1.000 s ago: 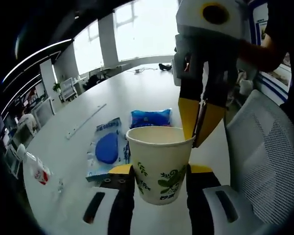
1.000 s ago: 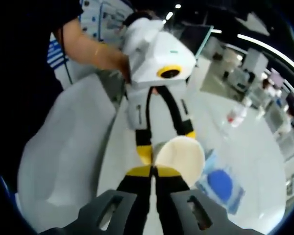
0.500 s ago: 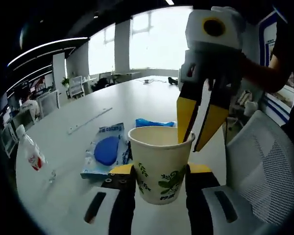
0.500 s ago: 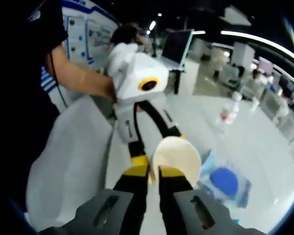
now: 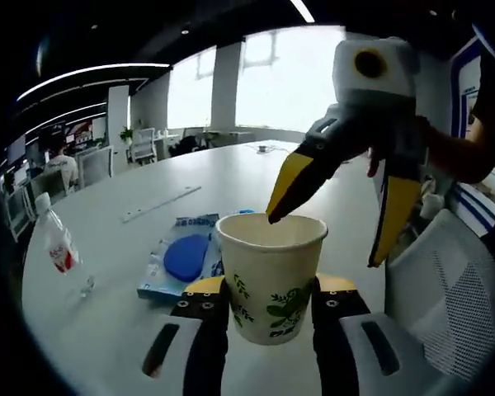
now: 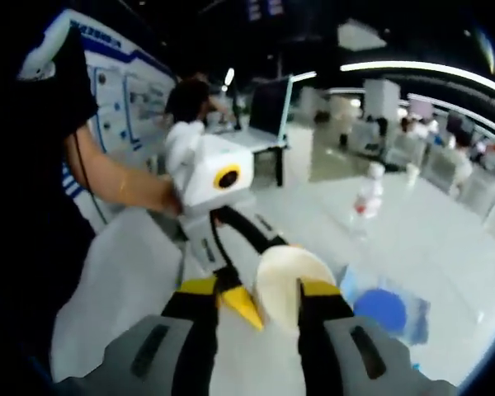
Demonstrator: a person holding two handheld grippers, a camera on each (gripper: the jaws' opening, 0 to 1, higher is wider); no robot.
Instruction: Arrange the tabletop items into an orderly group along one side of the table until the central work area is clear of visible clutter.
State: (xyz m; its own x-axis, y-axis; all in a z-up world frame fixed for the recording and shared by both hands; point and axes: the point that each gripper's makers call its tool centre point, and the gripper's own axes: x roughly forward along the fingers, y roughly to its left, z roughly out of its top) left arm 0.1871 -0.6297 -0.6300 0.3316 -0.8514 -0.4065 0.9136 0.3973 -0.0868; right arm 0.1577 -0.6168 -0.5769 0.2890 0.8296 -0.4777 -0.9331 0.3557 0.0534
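A white paper cup (image 5: 272,276) with green leaf prints stands upright, held off the table between the jaws of my left gripper (image 5: 271,285), which is shut on its sides. My right gripper (image 5: 322,241) comes in from the upper right with its yellow fingers spread wide. One fingertip (image 5: 272,214) touches the far rim of the cup and the other hangs to the cup's right. In the right gripper view the cup's open mouth (image 6: 290,276) lies between the open jaws of my right gripper (image 6: 280,299), and the left gripper (image 6: 223,177) holds the cup from behind.
On the white table (image 5: 107,322) lie a blue packet (image 5: 186,256), a small water bottle (image 5: 58,247) at the left and a long thin strip (image 5: 161,202) farther back. A white mesh chair (image 5: 445,305) stands at the table's right edge. A person's arm (image 6: 120,181) holds the left gripper.
My right gripper has opened: its fingers were together at the cup's rim and now stand wide apart. Both views have tilted up. The cup stays in the left gripper.
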